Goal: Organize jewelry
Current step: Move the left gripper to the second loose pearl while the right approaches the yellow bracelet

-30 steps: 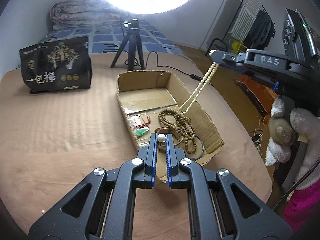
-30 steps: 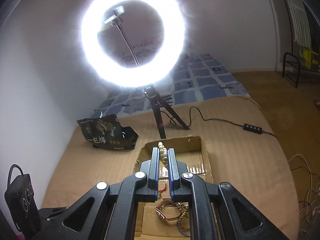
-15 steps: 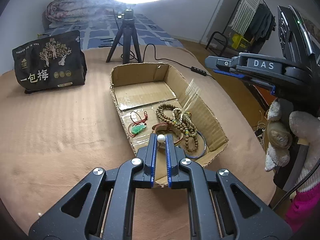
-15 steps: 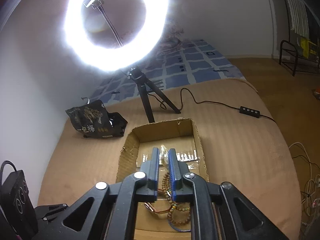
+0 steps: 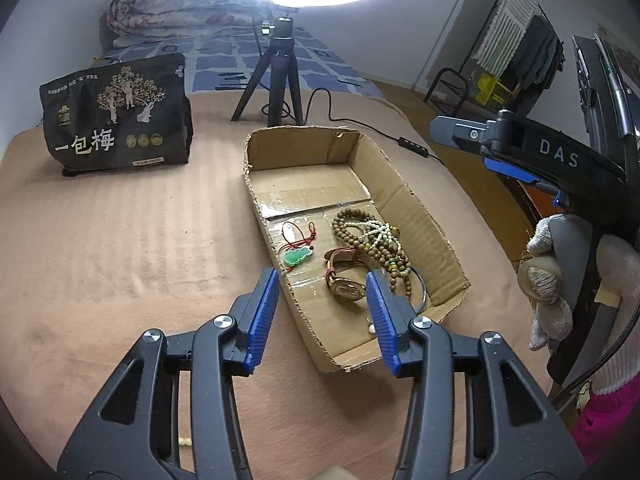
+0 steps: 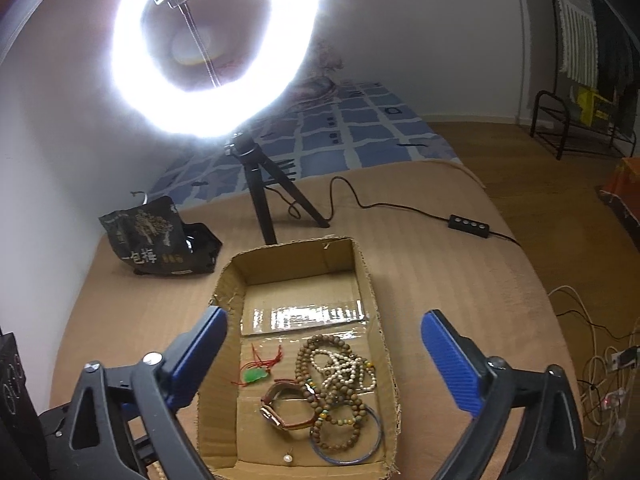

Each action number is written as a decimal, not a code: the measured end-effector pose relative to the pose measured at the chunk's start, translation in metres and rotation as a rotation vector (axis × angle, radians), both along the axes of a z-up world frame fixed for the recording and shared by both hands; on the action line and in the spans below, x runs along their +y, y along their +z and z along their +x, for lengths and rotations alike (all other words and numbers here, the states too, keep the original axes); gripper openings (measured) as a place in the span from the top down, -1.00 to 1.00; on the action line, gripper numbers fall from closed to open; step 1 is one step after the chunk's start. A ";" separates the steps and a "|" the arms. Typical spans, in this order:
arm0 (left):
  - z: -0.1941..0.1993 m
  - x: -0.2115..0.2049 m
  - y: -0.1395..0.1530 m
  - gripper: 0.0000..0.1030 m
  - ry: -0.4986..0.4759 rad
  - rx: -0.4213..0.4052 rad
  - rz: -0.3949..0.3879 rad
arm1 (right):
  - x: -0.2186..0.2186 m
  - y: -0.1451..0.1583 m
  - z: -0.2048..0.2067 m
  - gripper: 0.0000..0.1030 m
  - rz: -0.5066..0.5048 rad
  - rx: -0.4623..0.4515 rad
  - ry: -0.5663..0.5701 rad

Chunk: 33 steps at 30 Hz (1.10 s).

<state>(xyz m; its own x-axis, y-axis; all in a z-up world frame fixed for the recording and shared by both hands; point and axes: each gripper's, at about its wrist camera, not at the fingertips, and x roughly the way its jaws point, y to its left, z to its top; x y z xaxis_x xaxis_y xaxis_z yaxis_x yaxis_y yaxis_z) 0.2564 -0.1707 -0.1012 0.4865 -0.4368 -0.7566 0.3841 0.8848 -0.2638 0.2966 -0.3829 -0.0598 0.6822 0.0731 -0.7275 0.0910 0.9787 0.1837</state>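
An open cardboard box [image 5: 424, 224] [image 6: 230, 280] lies on the tan blanket. Inside lie a green pendant on red cord [image 5: 297, 256] [image 6: 256, 376], brown wooden beads [image 5: 384, 254] [image 6: 340, 404], a cream bead necklace [image 5: 378, 234] [image 6: 344, 368], a watch with a red strap [image 5: 346, 286] [image 6: 280, 408], a thin bangle [image 6: 372, 444] and a small pearl [image 5: 371, 327] [image 6: 286, 458]. My left gripper [image 5: 322, 306] is open and empty over the box's near end. My right gripper [image 6: 324, 356] is open wide and empty above the box; its body shows in the left wrist view [image 5: 520, 156].
A ring light on a black tripod [image 5: 280, 80] [image 6: 260, 184] stands behind the box, its cable and switch [image 6: 468, 226] running right. A black snack bag [image 5: 116, 120] [image 6: 160, 240] stands at the back left. A small bead [image 5: 185, 442] lies on the blanket near me.
Both grippers have opened. The left let go of the pearl, which now lies in the box. The right let go of the cream necklace, which now lies on the wooden beads.
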 end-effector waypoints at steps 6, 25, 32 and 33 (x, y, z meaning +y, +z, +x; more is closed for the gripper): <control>-0.003 0.007 0.004 -0.08 0.009 0.000 -0.001 | 0.005 0.003 -0.002 -0.95 -0.002 0.008 0.009; -0.037 0.081 0.035 -0.08 0.083 -0.064 0.032 | 0.037 0.032 -0.057 -0.98 -0.059 -0.045 0.077; -0.049 0.126 0.038 -0.08 0.132 -0.105 0.053 | 0.073 0.034 -0.087 -0.99 -0.064 -0.078 0.163; -0.051 0.133 0.038 -0.08 0.138 -0.108 0.057 | 0.079 0.034 -0.090 -0.99 -0.067 -0.079 0.178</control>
<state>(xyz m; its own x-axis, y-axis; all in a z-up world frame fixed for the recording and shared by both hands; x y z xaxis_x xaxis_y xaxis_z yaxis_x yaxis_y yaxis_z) 0.2056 -0.0376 -0.0636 0.6190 -0.3177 -0.7182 0.2812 0.9435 -0.1750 0.2071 -0.3037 -0.0258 0.7179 0.1506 -0.6796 -0.0965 0.9884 0.1171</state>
